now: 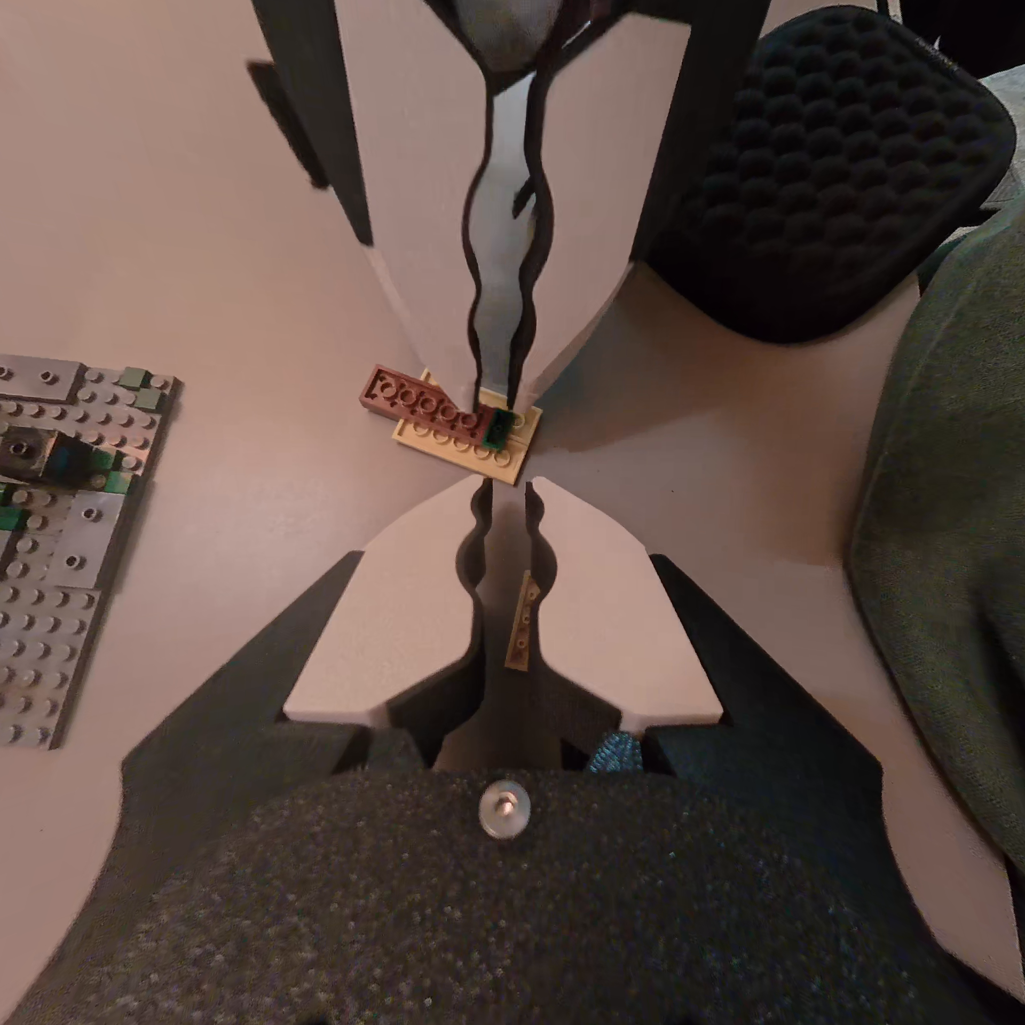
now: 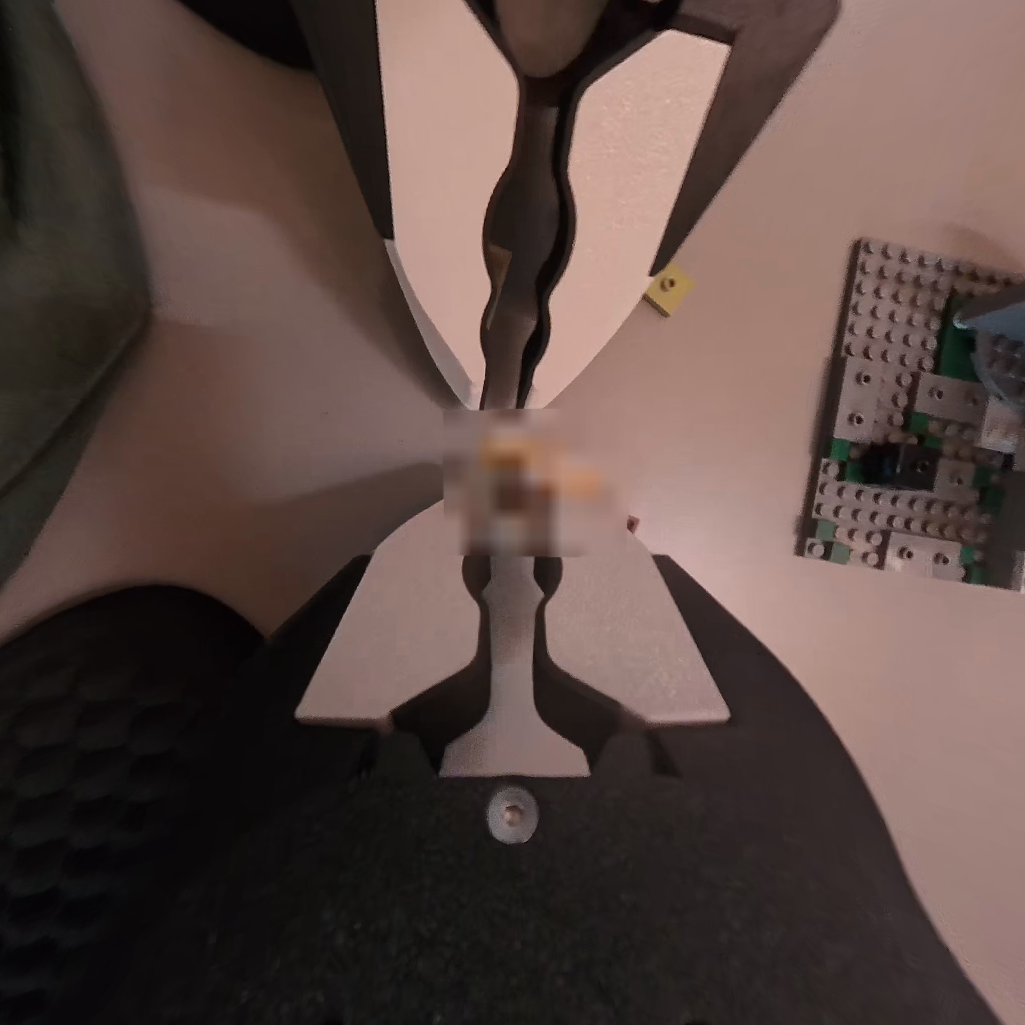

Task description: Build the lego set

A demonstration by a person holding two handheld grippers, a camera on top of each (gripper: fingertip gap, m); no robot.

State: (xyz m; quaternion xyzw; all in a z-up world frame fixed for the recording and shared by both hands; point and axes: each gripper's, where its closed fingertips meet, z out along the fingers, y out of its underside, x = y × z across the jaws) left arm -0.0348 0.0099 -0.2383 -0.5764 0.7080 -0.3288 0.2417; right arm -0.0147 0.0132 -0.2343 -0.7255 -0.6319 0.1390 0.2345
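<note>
Closest to the lens in the left wrist view: black speckled body of the left gripper, silver screw at its middle. Reaches forward with two pale fingers drawn close, only a slim gap between. Clamps a narrow tan strip in that gap, pressed against the right-hand finger, studs showing; shows again as a tan sliver in the gap in the right wrist view.

Just past the tips, facing from the far side: right gripper, fingers likewise nearly together. Meets a small dark green piece at its tips; cannot tell whether truly clamped or merely touching, and the right wrist view hides that spot behind a mosaic patch.

Under the green piece: tan plate, flat on the table, studs up. Across its far left corner: brown plate, underside up, tilted, one end beside the green piece, the other overhanging to the left.

Well apart to the left: grey studded base of the lego set, with grey tiles, green bits and a dark block on top. Far right: black honeycomb-textured case. Right edge: green fabric. In the right wrist view only, beside the left gripper: small yellow one-stud tile on the table.
</note>
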